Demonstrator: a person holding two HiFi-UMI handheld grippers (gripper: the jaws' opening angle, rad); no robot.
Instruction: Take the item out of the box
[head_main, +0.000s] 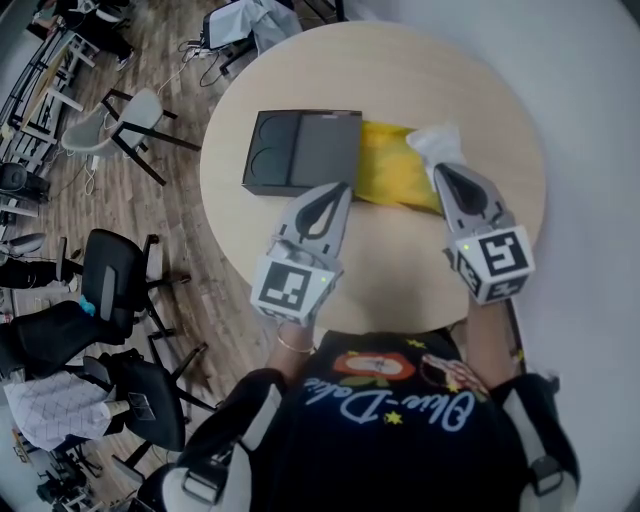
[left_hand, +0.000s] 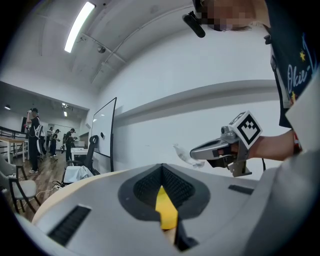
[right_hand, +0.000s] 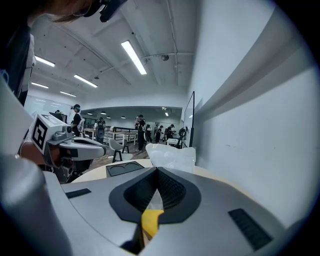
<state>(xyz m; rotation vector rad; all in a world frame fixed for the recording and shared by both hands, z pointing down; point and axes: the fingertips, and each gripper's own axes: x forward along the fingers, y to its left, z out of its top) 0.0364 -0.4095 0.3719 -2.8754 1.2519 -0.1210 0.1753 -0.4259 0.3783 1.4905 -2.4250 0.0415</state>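
A black box (head_main: 300, 150) lies open on the round wooden table (head_main: 400, 270), its tray showing two round recesses. To its right stretches a yellow item (head_main: 395, 165) with clear plastic wrap (head_main: 435, 140) bunched at its far right end. My left gripper (head_main: 338, 190) is at the item's left end, beside the box, and is shut on a strip of the yellow item (left_hand: 166, 212). At the plastic end my right gripper (head_main: 443, 172) is shut too, with the yellow item (right_hand: 150, 220) and clear plastic (right_hand: 172, 156) caught in its jaws.
Black office chairs (head_main: 110, 290) and a grey chair (head_main: 135, 120) stand on the wood floor left of the table. A pale wall (head_main: 590, 120) runs along the right. Several people stand far off in the room (right_hand: 140, 131).
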